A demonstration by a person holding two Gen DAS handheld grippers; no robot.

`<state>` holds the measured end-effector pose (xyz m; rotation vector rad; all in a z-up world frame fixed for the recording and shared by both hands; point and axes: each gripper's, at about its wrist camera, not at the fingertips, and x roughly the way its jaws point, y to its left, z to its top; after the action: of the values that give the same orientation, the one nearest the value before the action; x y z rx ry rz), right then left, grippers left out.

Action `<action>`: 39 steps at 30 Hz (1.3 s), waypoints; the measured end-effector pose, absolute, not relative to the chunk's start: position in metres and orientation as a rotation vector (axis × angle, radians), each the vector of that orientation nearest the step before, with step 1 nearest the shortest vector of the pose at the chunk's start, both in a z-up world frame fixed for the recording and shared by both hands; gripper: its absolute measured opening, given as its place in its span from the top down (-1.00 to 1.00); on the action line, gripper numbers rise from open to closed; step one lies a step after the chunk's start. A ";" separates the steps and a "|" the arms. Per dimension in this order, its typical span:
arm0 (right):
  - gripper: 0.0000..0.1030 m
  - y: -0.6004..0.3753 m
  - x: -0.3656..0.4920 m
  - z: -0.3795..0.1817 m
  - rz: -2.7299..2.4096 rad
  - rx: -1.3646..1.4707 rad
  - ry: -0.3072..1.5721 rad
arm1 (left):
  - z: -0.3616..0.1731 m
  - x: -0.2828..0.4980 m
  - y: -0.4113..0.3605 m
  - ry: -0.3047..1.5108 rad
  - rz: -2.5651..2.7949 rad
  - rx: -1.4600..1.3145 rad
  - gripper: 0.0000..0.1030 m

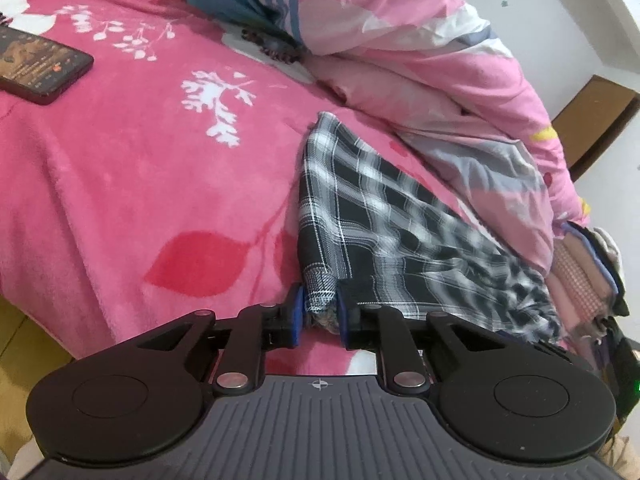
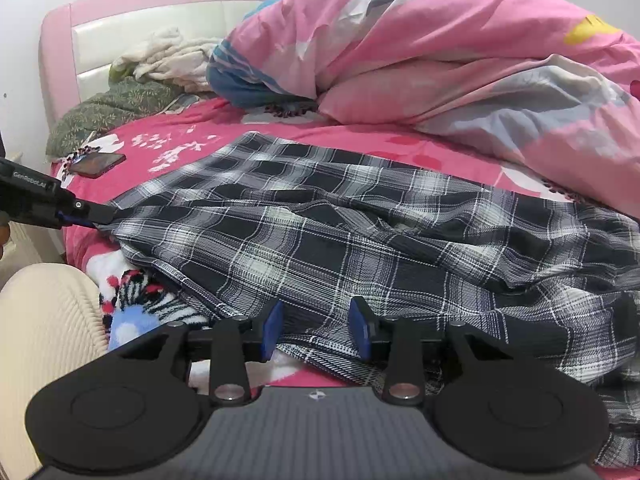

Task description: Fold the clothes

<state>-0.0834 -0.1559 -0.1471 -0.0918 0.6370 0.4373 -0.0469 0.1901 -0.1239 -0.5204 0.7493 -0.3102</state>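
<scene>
A black-and-white plaid garment [image 1: 380, 208] lies spread across the pink bed blanket [image 1: 140, 160]. My left gripper [image 1: 319, 312] is shut on a bunched corner of it, the blue pads pressing the cloth from both sides. In the right wrist view the same plaid garment [image 2: 320, 220] stretches from the left gripper [image 2: 94, 216], which pinches its left corner, to the right edge. My right gripper [image 2: 316, 330] stands open over the garment's near edge. Fabric lies under and between its blue pads [image 2: 274, 330], which do not press on it.
A phone [image 1: 36, 66] [image 2: 98, 163] lies on the blanket at the far left. A bulky pink duvet [image 2: 460, 60] fills the back right. Folded clothes [image 1: 588, 276] are stacked at the right. A person's cream-clad limb [image 2: 44, 320] is at the bed's near left.
</scene>
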 end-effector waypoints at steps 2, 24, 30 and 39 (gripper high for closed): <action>0.23 -0.154 -0.082 -0.142 0.434 -0.096 0.651 | -0.123 -0.051 0.193 0.726 -0.313 -0.514 0.63; 0.16 0.025 -0.026 -0.103 0.960 -0.437 0.648 | -0.143 -0.064 0.256 0.612 -0.302 -0.621 0.62; 0.16 0.053 -0.010 -0.114 1.029 -0.494 0.751 | -0.149 -0.060 0.261 0.617 -0.343 -0.660 0.62; 0.38 0.055 -0.027 -0.105 1.171 -0.528 0.812 | -0.155 -0.059 0.267 0.614 -0.385 -0.722 0.62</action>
<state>-0.0272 0.0547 -0.1047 -0.5280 0.8118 1.1708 -0.0592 0.2670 -0.1549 -0.7217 0.6145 -0.3851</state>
